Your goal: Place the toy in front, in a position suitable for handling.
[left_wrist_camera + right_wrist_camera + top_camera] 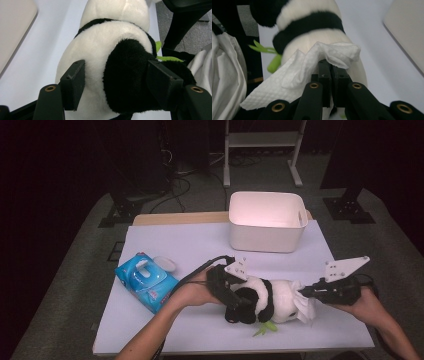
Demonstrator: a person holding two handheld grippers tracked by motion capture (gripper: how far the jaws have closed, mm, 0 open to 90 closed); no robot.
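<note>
A person's two forearms come in from the bottom of the high view, each hand holding a gripper over a pale surface point(200, 245)

Nearest, at about 6 o'clock on the surface, a toy panda point(265, 301) lies on its side, head toward 9 o'clock, with a small green leaf point(265, 328) poking out beneath it

The left gripper point(231, 296) reaches in from 9 o'clock. In the left gripper view its jaws stand partly spread around the panda's head, pressing into the plush on both sides, one against white fur and one against a black ear. This looks like a steadying hold, keeping the soft toy from sliding or rolling

The right gripper point(306, 293) comes in from 3 o'clock. Its jaws are pressed together, pinching a crumpled white wipe point(312, 67) that lies against the panda's white rear. The wipe seems bunched at the tips so it can be rubbed over the fur, which suggests the toy is being wiped clean

Farther off, at 9 o'clock, a blue pack of wipes point(145, 281) lies flat with its lid open, probably the source of the wipe, kept within reach

Farthest, at 12 o'clock, a white bin point(267, 221) stands upright near the far edge, well apart from the panda
</note>
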